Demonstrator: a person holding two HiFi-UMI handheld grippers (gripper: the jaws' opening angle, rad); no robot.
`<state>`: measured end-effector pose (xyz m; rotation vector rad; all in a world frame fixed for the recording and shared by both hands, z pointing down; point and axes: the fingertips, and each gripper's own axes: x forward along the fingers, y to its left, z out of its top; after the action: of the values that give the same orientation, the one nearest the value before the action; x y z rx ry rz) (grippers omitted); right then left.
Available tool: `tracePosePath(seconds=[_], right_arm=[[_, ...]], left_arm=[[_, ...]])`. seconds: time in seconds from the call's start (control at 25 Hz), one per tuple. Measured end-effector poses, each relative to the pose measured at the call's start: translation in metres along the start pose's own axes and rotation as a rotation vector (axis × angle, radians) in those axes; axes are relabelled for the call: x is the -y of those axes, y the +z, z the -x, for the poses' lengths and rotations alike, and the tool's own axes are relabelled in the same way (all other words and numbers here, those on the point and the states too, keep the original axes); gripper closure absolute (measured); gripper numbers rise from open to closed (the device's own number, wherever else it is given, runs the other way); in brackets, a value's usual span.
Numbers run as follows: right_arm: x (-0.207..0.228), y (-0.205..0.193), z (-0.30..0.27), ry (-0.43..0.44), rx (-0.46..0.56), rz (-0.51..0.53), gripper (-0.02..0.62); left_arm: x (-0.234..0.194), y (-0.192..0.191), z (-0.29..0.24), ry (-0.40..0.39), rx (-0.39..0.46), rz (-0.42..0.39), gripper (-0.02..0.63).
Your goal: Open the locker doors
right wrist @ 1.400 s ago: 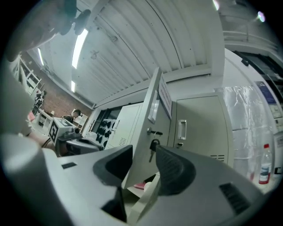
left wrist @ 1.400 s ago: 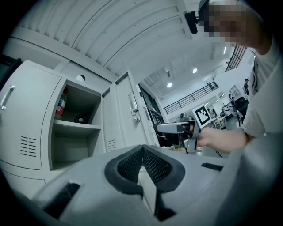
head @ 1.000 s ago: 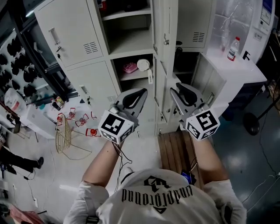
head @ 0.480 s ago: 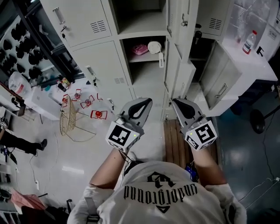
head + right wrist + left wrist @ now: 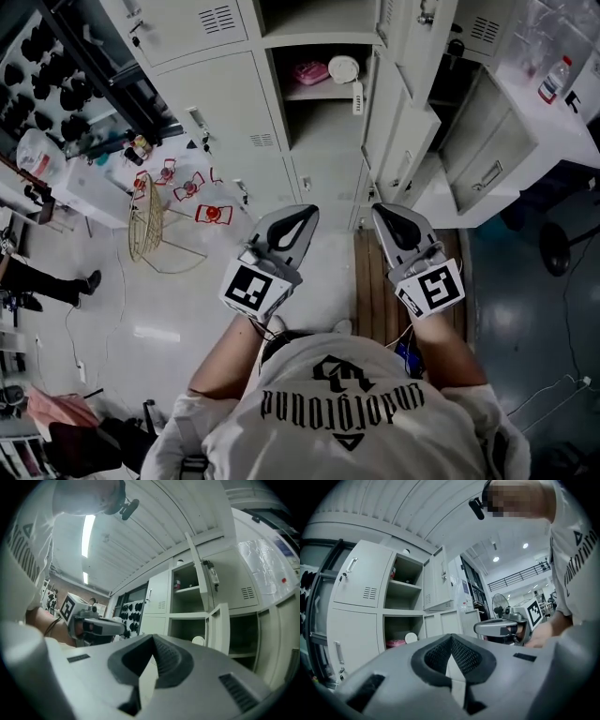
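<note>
Closest in, your 2 grippers sit side by side just ahead of your chest, both aimed at the lockers. Your left gripper (image 5: 307,210) has its jaws together with nothing between them. Your right gripper (image 5: 379,208) is the same, jaws together and empty. Neither one touches a door.

Under your right gripper a slatted wooden board (image 5: 367,281) lies on the floor in front of the lockers. Off to the left on the floor are a wire frame (image 5: 145,234) and some red-and-white pieces (image 5: 214,214).

Beyond them is the locker bank (image 5: 319,178).
- **Middle bay:** open, with a pink item (image 5: 311,73) and a white round item (image 5: 344,67) on its shelf.
- **Left of the bay:** a handled door (image 5: 220,117) flanks it.
- **Right of the bay:** narrow doors (image 5: 405,103) hang ajar, and 1 lower door (image 5: 480,161) swings well out.

Farthest right, a bottle (image 5: 555,80) stands on a white top.
</note>
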<state>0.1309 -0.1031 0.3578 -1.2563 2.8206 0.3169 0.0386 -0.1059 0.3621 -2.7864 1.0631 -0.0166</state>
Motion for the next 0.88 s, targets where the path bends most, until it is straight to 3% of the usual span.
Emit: tracePosePath(seconds=[0.12, 0.44, 0.88], right_arm=[[-0.014, -0.003, -0.001, 0.002, -0.022, -0.023, 0.591], [-0.067, -0.007, 0.000, -0.026, -0.036, -0.018, 0.591], [-0.214, 0.008, -0.006, -0.040, -0.068, -0.012, 0.591]], left_arm=[[0.001, 0.000, 0.009, 0.009, -0.017, 0.033, 0.598], [0.007, -0.010, 0.060, -0.056, -0.044, 0.039, 0.600], [-0.002, -0.013, 0.213, -0.084, -0.055, 0.042, 0.600]])
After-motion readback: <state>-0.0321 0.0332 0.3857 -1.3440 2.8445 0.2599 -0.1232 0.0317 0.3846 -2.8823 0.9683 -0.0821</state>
